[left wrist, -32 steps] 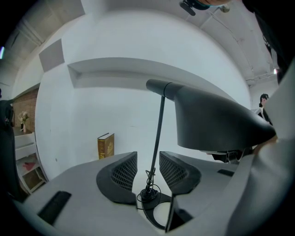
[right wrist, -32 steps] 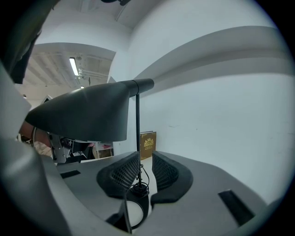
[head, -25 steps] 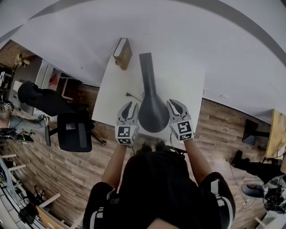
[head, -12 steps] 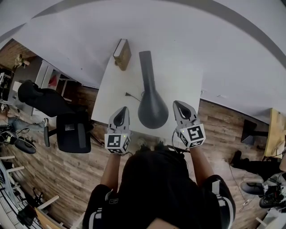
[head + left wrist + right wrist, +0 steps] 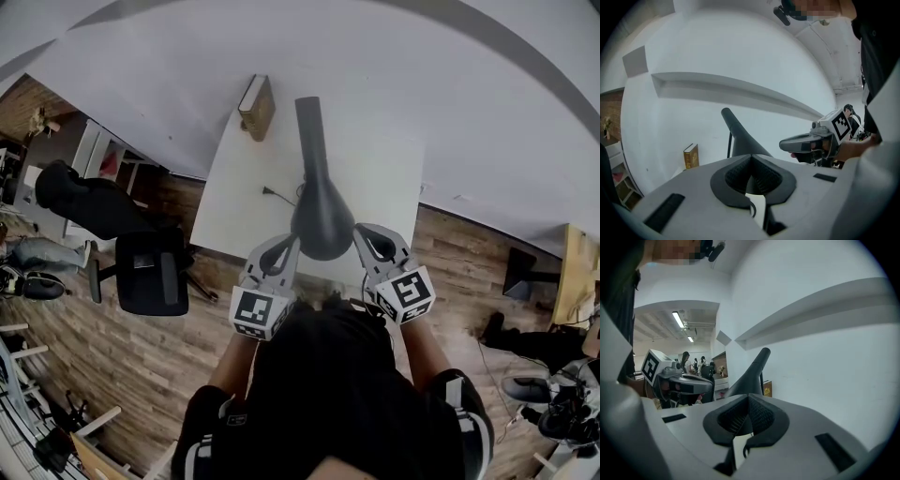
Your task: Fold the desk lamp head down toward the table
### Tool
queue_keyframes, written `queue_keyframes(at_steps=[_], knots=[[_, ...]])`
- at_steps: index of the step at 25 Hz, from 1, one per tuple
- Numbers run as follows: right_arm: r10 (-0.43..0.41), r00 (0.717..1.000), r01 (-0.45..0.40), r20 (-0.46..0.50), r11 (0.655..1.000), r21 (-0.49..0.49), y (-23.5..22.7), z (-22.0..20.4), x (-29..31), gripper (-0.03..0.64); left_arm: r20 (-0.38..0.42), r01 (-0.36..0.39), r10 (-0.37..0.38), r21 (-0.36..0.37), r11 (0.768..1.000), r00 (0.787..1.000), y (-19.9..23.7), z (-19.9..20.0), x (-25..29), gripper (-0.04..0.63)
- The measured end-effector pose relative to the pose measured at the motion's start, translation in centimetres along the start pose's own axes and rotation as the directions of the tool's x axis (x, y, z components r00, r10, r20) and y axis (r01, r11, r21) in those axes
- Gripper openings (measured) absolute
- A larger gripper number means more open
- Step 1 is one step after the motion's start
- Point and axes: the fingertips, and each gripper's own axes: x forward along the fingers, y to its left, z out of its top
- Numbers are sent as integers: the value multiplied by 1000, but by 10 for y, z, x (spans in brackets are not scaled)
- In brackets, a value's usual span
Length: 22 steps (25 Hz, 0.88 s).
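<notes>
Closed left tool [image 5: 289,244], right tool [image 5: 362,232] flank lamp head [image 5: 322,217]

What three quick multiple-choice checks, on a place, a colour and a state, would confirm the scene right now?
1. Where on the table is the book?
A. far left corner
B. near right corner
C. under the lamp head

2. What colour is the lamp?
A. white
B. red
C. dark grey

3. How are the left hand-held gripper and right hand-held gripper set?
A. both wide open
B. both shut
C. left shut, right open

Answers:
1 A, the book stands by the wall at that corner.
2 C, head and arm are dark against the white table.
3 B, each gripper view shows its pads together.
</notes>
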Motion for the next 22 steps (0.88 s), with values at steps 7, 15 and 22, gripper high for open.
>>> queue_keyframes(at_steps=[7,15,22], knots=[[41,997,-40,-73,999,10,15,-20,13,14,-84,39,-37,21,999,996,-9,-24,14,25],[43,992,-40,-121,999,20,14,-39,23,14,-129,31,-28,24,999,991,-6,-43,23,25],[35,988,-34,-153,999,11,7,-53,35,14,-160,19,-15,24,1000,987,1,-58,35,25]])
